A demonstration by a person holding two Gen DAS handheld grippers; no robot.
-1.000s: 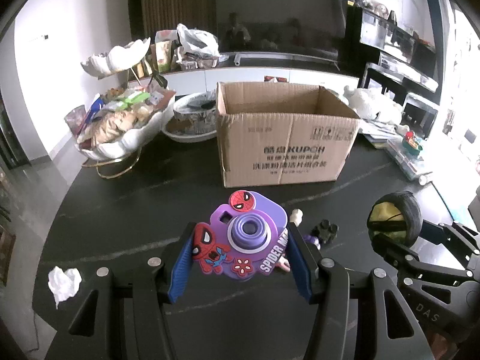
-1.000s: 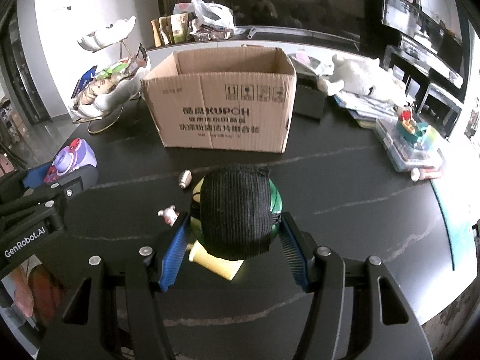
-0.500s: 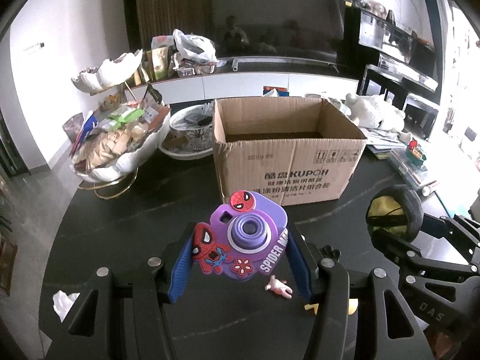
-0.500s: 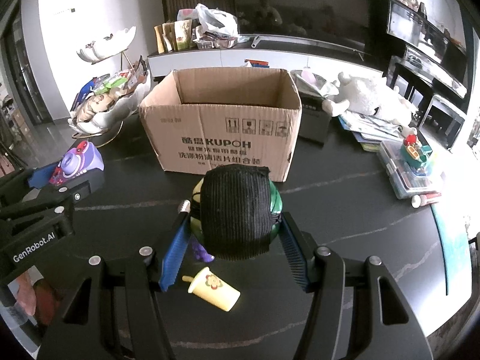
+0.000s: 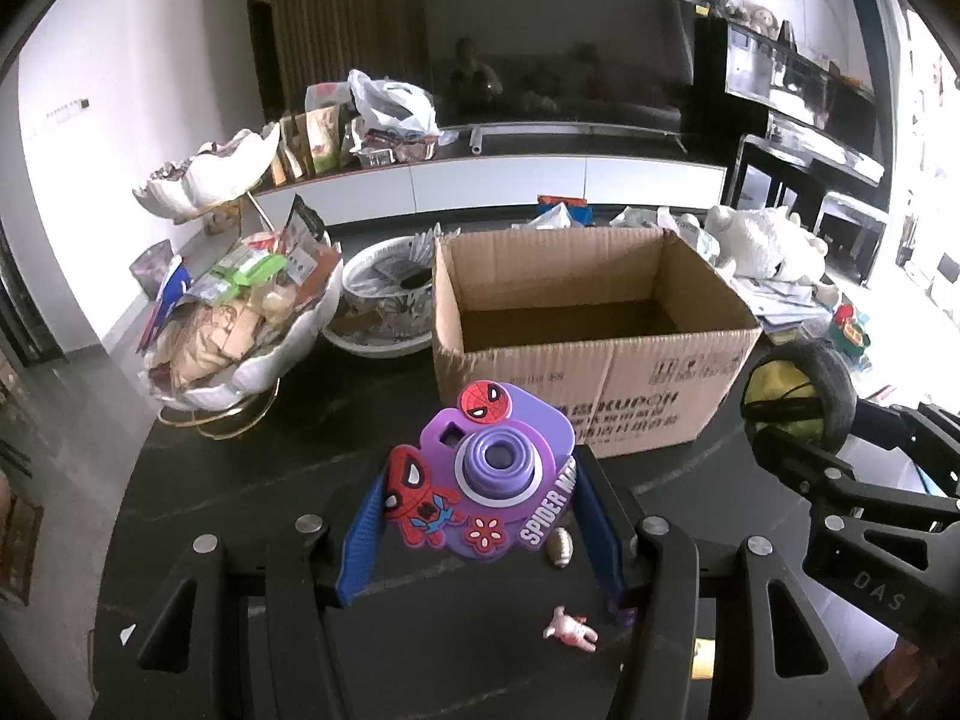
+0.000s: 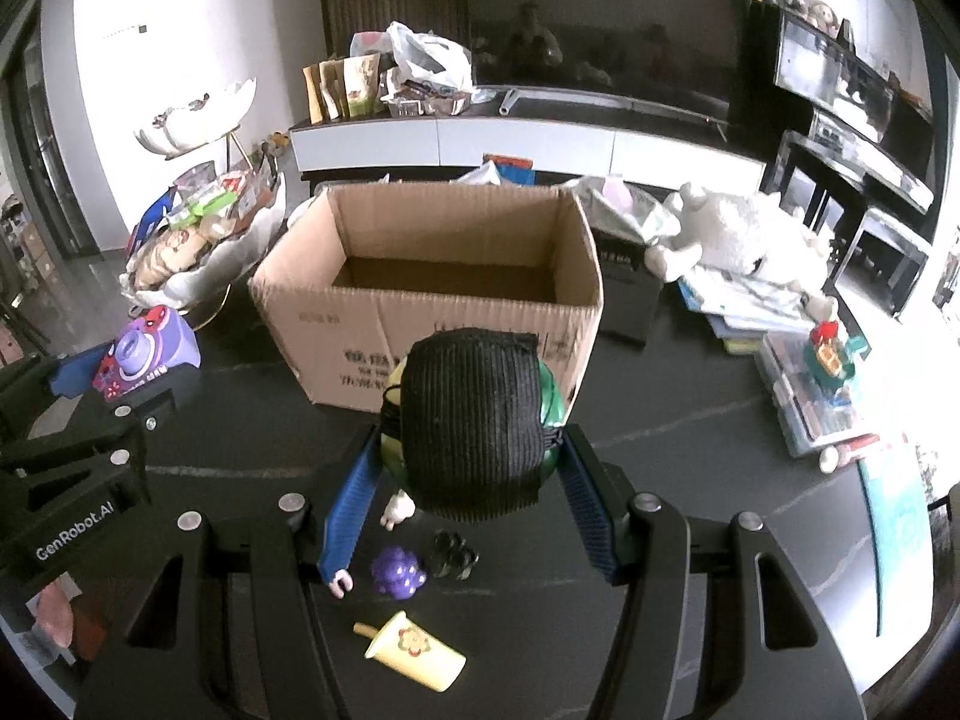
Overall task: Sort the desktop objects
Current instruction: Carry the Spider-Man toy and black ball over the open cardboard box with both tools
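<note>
My left gripper (image 5: 477,501) is shut on a purple Spider-Man toy camera (image 5: 495,474), held above the dark table in front of an open, empty cardboard box (image 5: 591,333). My right gripper (image 6: 468,477) is shut on a round toy with a black knitted cap and green body (image 6: 471,420), also raised before the box (image 6: 432,294). The toy camera shows at the left in the right wrist view (image 6: 147,351). Small toys lie below on the table: a yellow cup (image 6: 414,651), a purple figure (image 6: 399,573), a black piece (image 6: 454,554), a pink figure (image 5: 570,630).
A white shell bowl of snacks (image 5: 240,324) and a patterned bowl (image 5: 384,294) stand left of the box. A white plush (image 6: 732,234), papers and a clear case of toys (image 6: 822,384) lie to the right. The table's right edge (image 6: 894,546) is close.
Both grippers have risen and moved toward the box with their toys; the box now looks nearer and its inside shows. The small toys on the table have slid lower in view.
</note>
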